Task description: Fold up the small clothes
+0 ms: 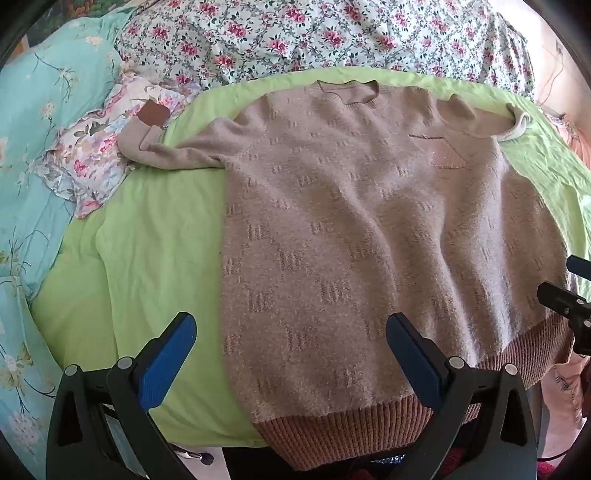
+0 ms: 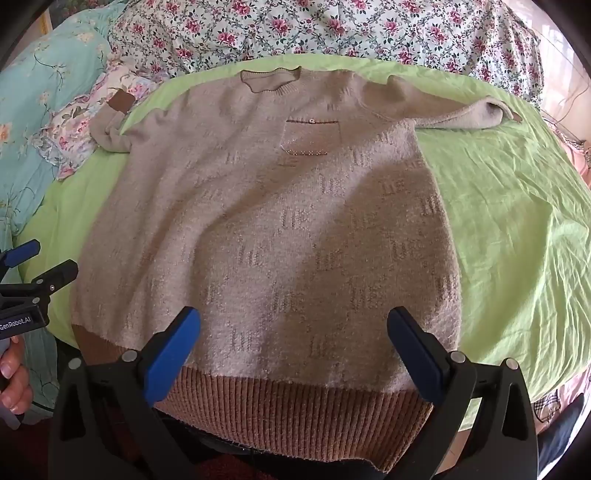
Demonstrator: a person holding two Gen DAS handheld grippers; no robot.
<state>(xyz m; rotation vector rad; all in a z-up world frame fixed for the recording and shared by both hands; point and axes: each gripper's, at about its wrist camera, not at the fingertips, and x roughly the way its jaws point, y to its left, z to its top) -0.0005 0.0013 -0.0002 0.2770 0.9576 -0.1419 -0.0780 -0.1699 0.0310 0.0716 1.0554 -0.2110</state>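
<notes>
A beige knit sweater (image 1: 369,221) with a brown ribbed hem (image 1: 343,432) lies flat, front up, on a green sheet (image 1: 147,258); it also shows in the right wrist view (image 2: 266,221). Its chest pocket (image 2: 312,138) faces up. The left sleeve (image 1: 173,147) stretches out with a brown cuff; the right sleeve (image 2: 461,114) lies bunched near the collar. My left gripper (image 1: 291,350) is open above the sweater's lower left edge. My right gripper (image 2: 293,347) is open above the hem's middle. Each gripper shows at the other view's edge.
A floral quilt (image 1: 295,33) lies behind the sweater. A teal floral blanket (image 1: 37,129) and a small floral cloth (image 1: 92,155) lie at the left. The green sheet (image 2: 517,221) extends to the right. The bed's front edge runs under the hem.
</notes>
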